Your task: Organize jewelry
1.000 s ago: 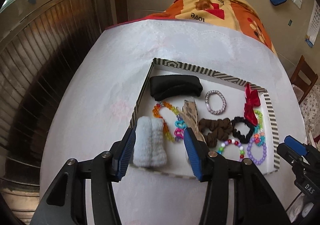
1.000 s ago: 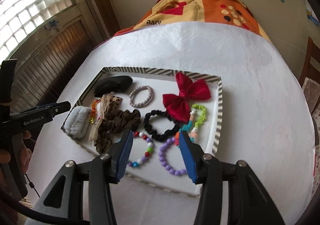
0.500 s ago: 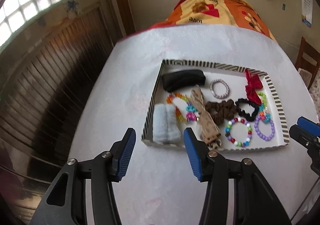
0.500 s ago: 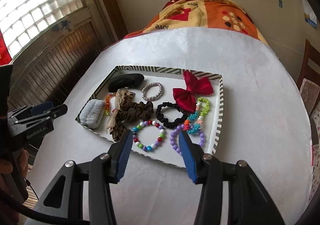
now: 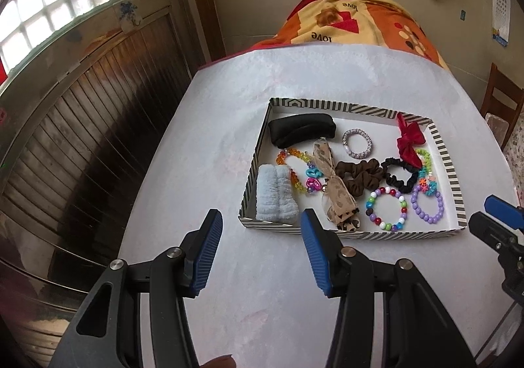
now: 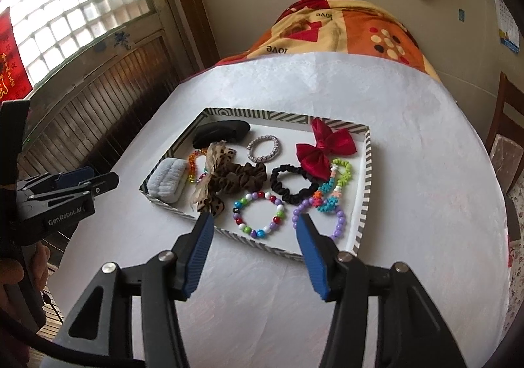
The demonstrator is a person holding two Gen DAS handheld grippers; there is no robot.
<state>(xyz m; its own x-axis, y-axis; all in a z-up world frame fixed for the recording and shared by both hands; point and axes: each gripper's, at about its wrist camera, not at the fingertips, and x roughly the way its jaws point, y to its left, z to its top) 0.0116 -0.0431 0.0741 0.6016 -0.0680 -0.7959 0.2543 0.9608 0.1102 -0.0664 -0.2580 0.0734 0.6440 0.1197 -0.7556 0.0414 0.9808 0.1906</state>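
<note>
A striped-rim tray [image 5: 445, 158] [image 6: 368, 168] on the white table holds several hair ties and bracelets: a pale blue scrunchie [image 5: 276, 194] [image 6: 165, 179], a brown scrunchie [image 5: 358, 176] [image 6: 240, 178], a leopard bow [image 5: 337, 194], a red bow [image 5: 409, 143] [image 6: 324, 147], a multicolour bead bracelet [image 5: 386, 209] [image 6: 258, 214] and a purple bead bracelet [image 5: 427, 204] [image 6: 339, 219]. My left gripper [image 5: 258, 230] is open and empty, just short of the tray's near left corner. My right gripper [image 6: 252, 230] is open and empty, above the tray's near edge.
The white table [image 5: 203, 152] drops off at the left toward a dark wooden panel wall [image 5: 65, 125]. An orange patterned cloth [image 5: 353, 24] lies beyond the far edge. A wooden chair [image 6: 506, 138] stands at the right. The other gripper shows at the right edge of the left wrist view [image 5: 497, 230].
Both grippers have pulled back and up from the tray, which now looks smaller and farther. Both stay open and empty.
</note>
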